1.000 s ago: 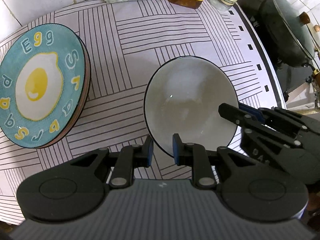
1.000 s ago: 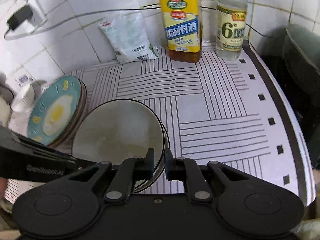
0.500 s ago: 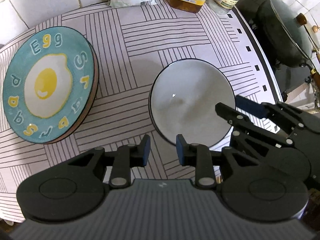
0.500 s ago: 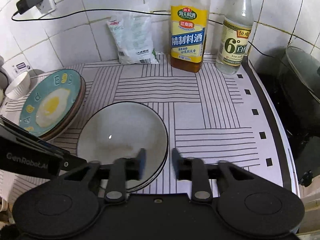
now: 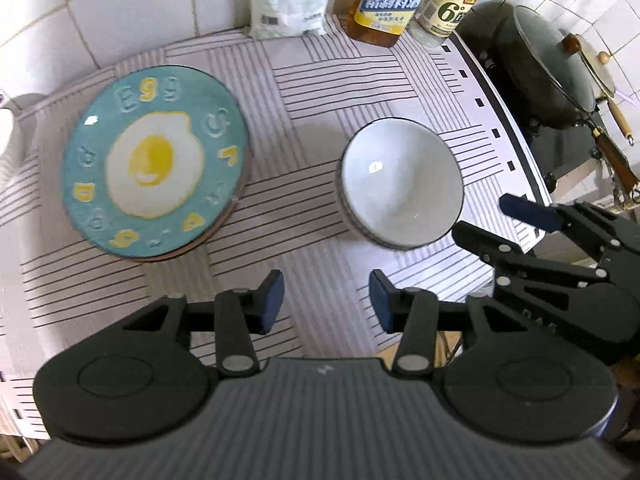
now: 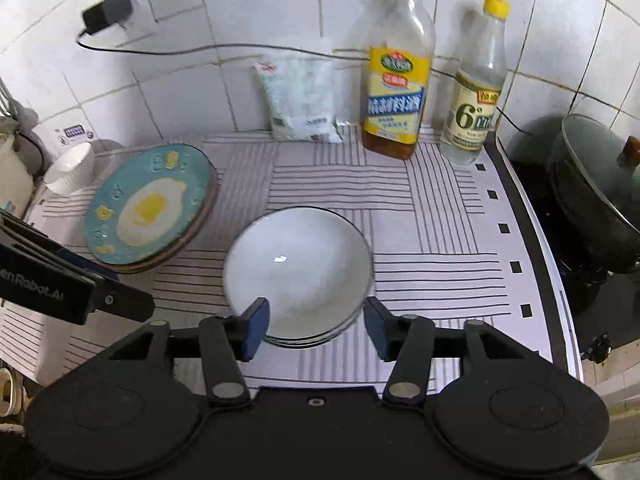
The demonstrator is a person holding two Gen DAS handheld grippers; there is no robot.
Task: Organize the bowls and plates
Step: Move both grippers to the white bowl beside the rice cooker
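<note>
Both grippers are held steeply downward above the worktop (image 6: 440, 248); the left gripper (image 5: 326, 300) and right gripper (image 6: 316, 326) are opening, nothing pinched. The stacked white bowls (image 6: 298, 270) are set upright, mouth up, just right of the egg plate (image 6: 150, 208).

Bare mat (image 6: 432, 240) between bowls (image 6: 298, 268) and bottles (image 6: 396, 76).

The teal plate (image 5: 156, 160) bore raised letters; "Egg" at its top was legible, the remaining letters around the rim were not reliably readable. The yellow-labelled bottle (image 6: 396, 80) carried Chinese characters, "精制料酒" on a blue band. The clear bottle (image 6: 478, 92) carried a large "6°" on its label. The left gripper's (image 6: 48, 284) body showed "enRobot.AI", its start cut off. Print on the white bag (image 6: 304, 100) was too small to read.
</note>
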